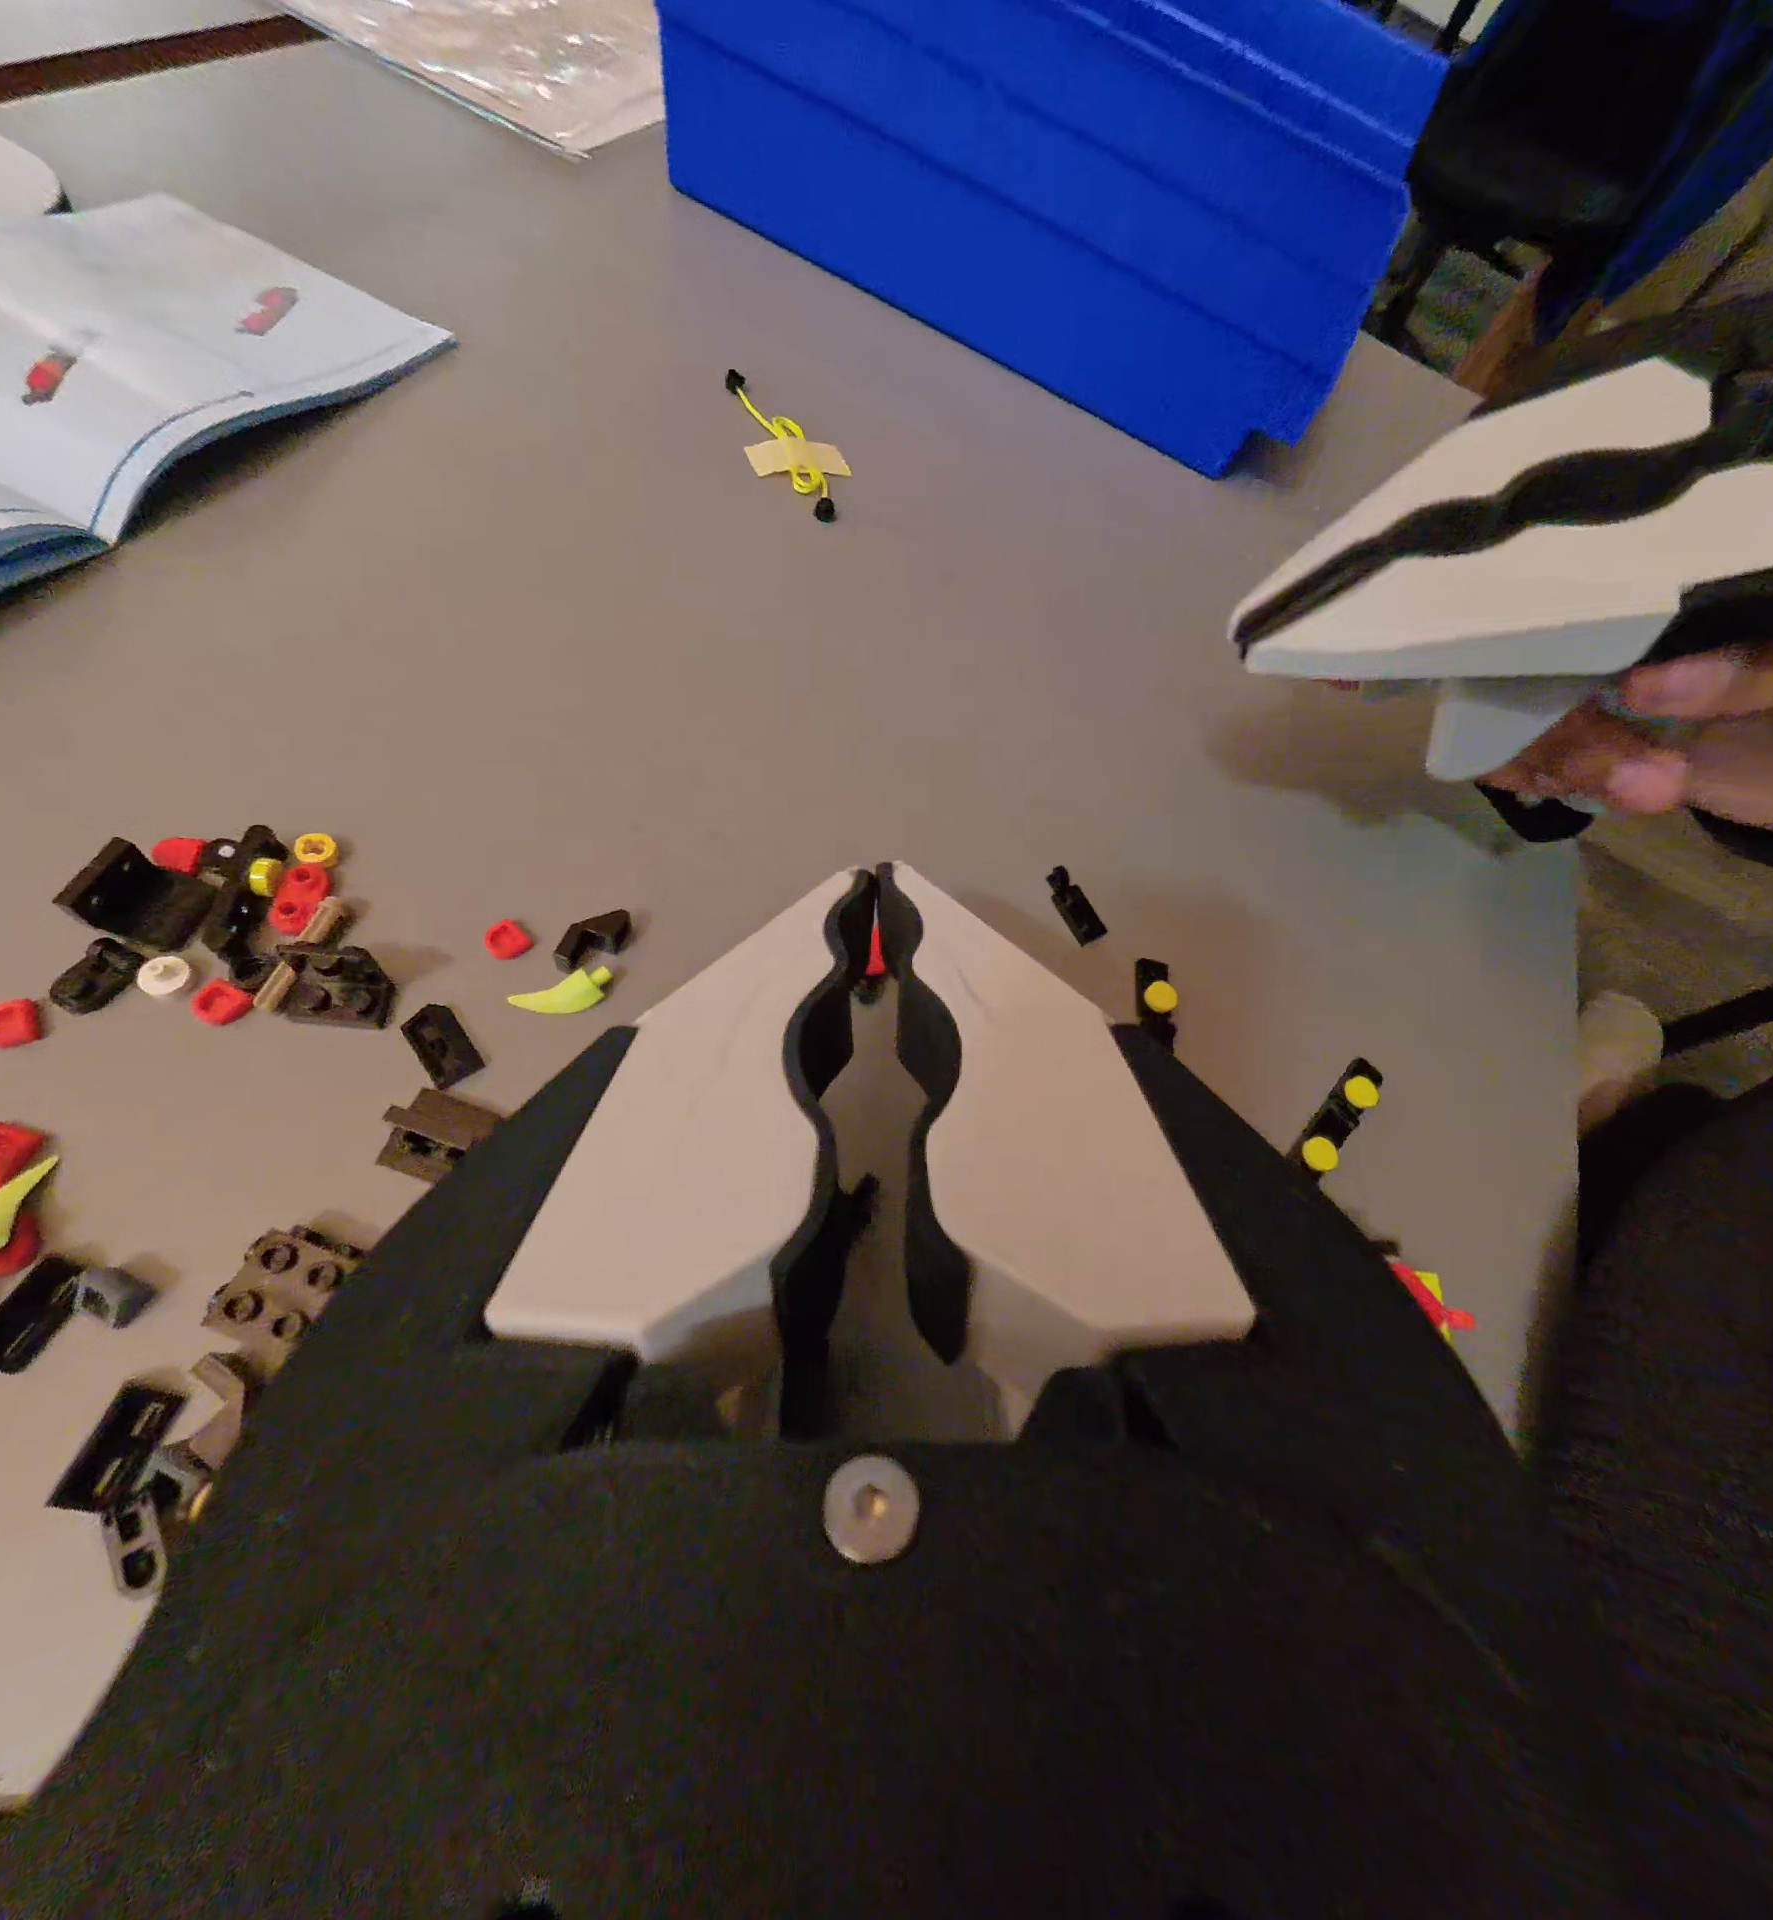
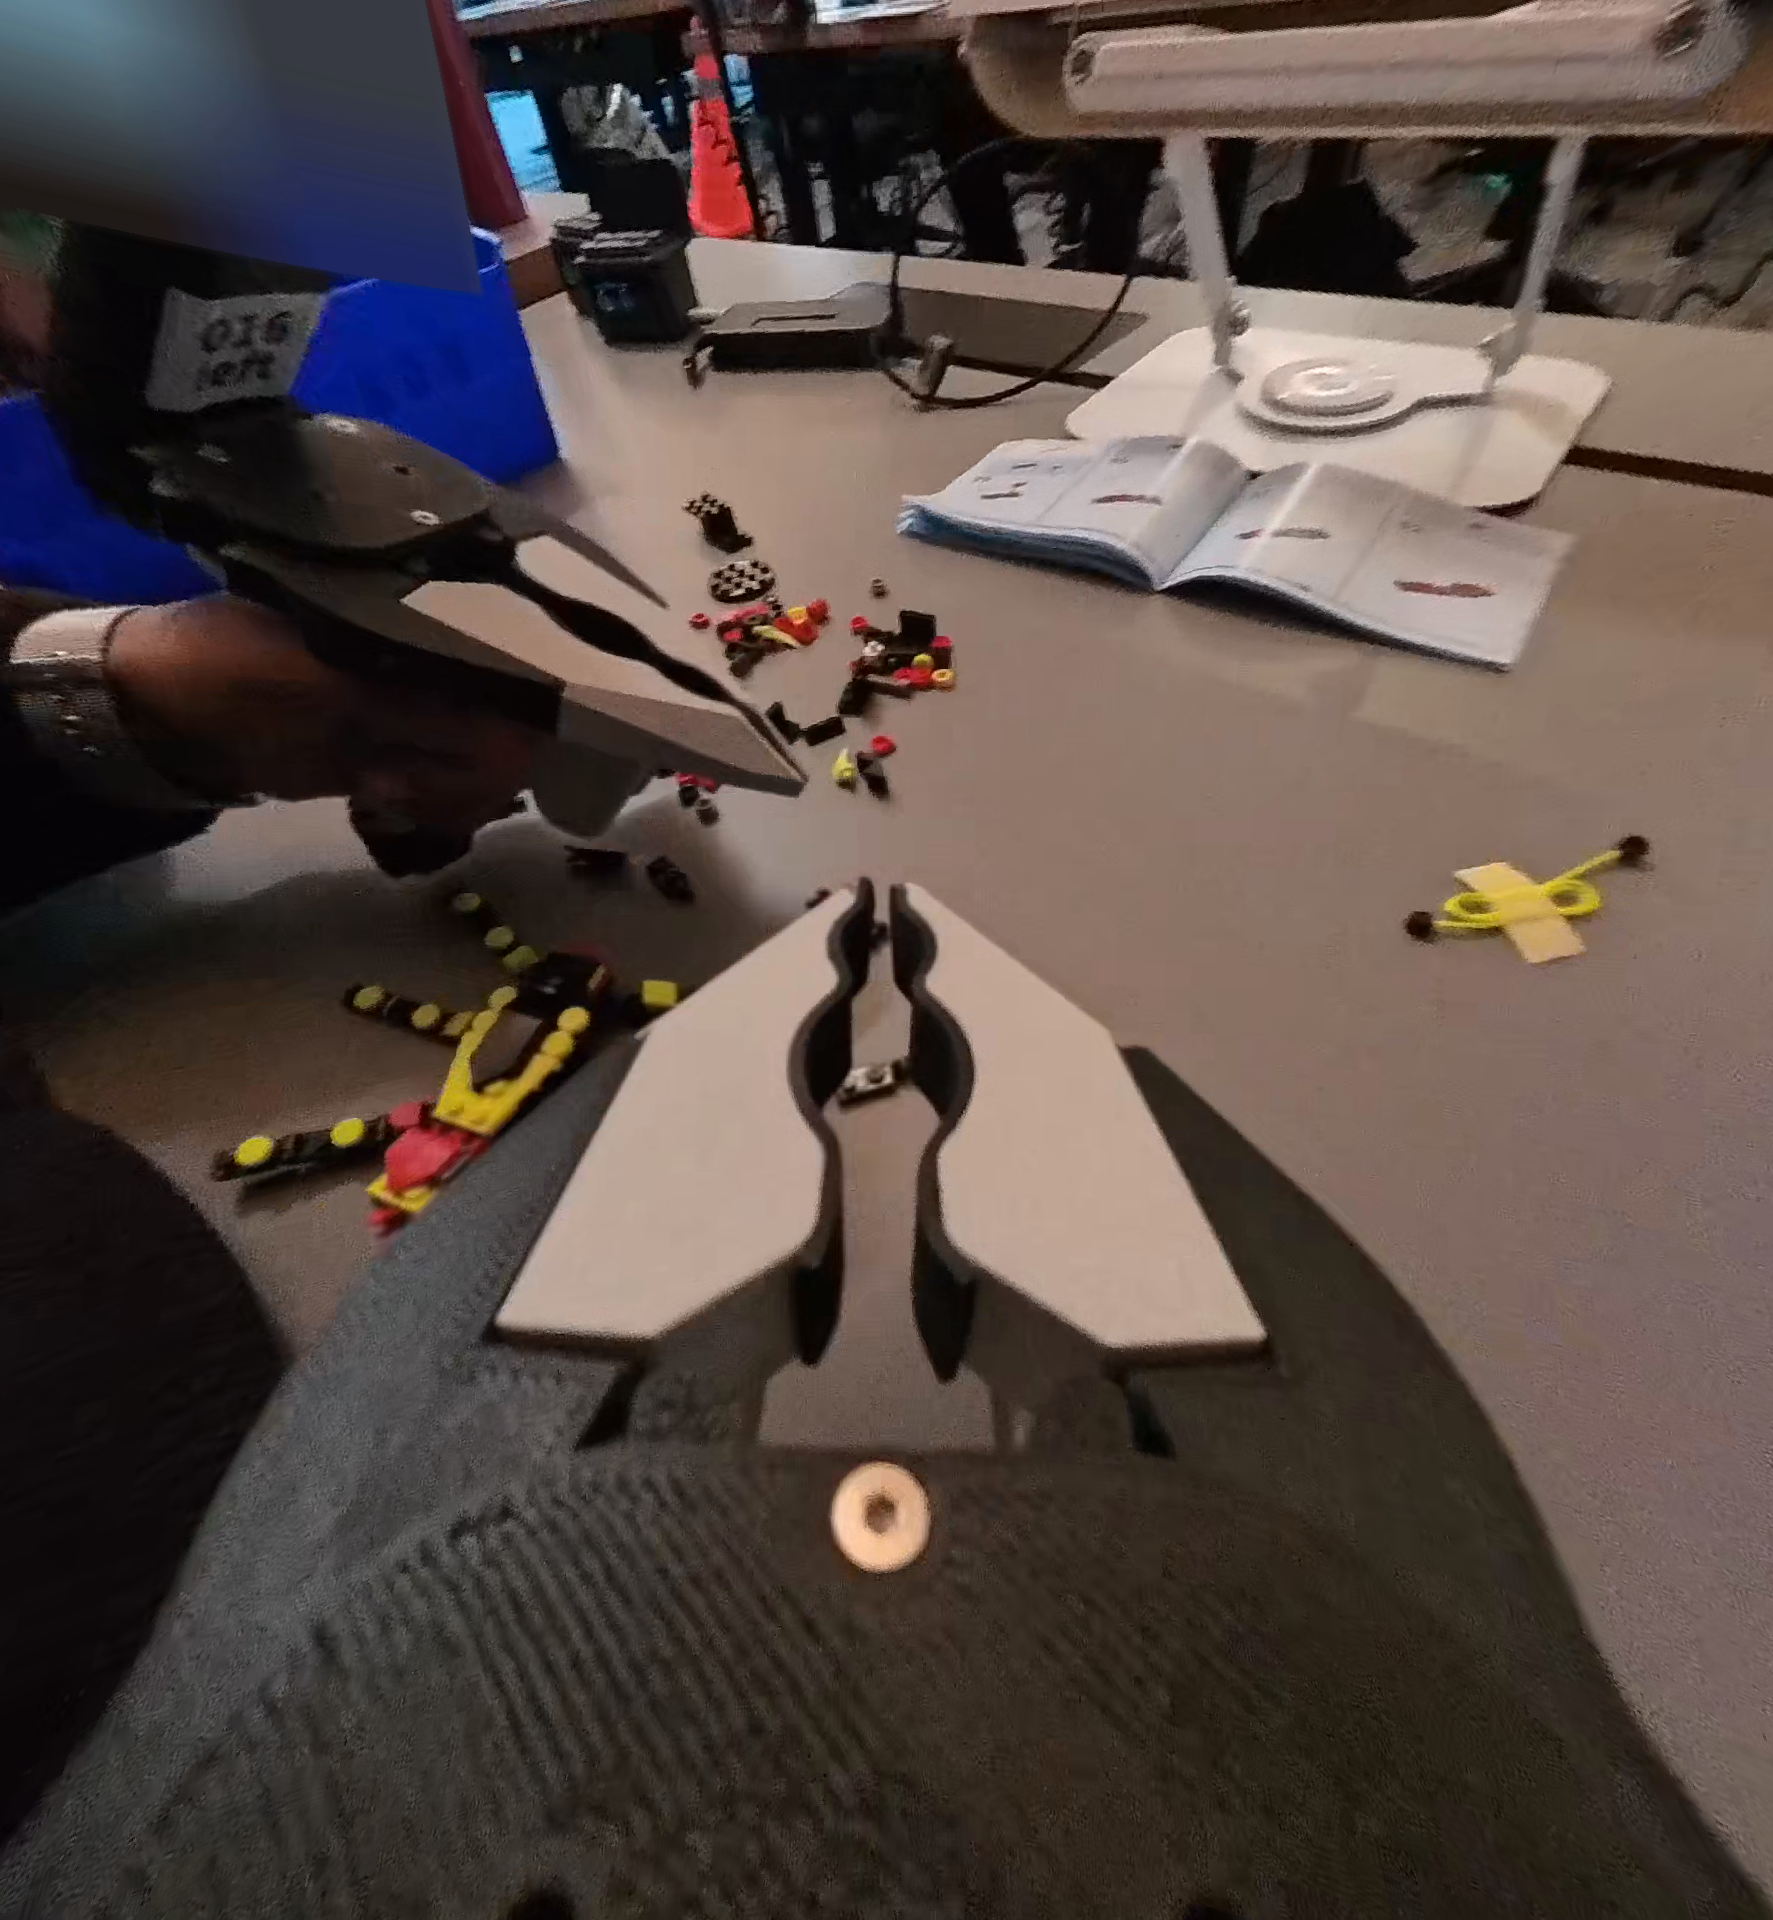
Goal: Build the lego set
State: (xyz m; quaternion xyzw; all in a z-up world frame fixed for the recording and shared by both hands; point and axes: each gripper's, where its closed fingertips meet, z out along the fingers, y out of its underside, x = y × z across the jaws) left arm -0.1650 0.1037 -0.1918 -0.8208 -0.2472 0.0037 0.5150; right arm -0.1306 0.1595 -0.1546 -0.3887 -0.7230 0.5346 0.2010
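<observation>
- Between my left tongs (image 1: 878, 883) sits a small red piece (image 1: 874, 954), pinched near the tips as far as I can tell; my right tongs (image 2: 880, 902) are nearly closed with nothing clearly held, a small black brick (image 2: 874, 1081) lying on the table under them
- just left of my right tongs lies the half-built model (image 2: 466, 1081), yellow, red and black; loose bricks (image 1: 238, 935) are scattered beyond
- these parts look light, hard and slick; I judge the thin arms of the model fragile, so I would take it by the thick middle and small bricks by flat sides
- grey table (image 1: 570, 644), smooth, so bricks may skid; open booklet (image 2: 1266, 540), yellow cord (image 2: 1516, 902), blue bin (image 1: 1048, 197), lamp stand (image 2: 1349, 395) farther out
</observation>
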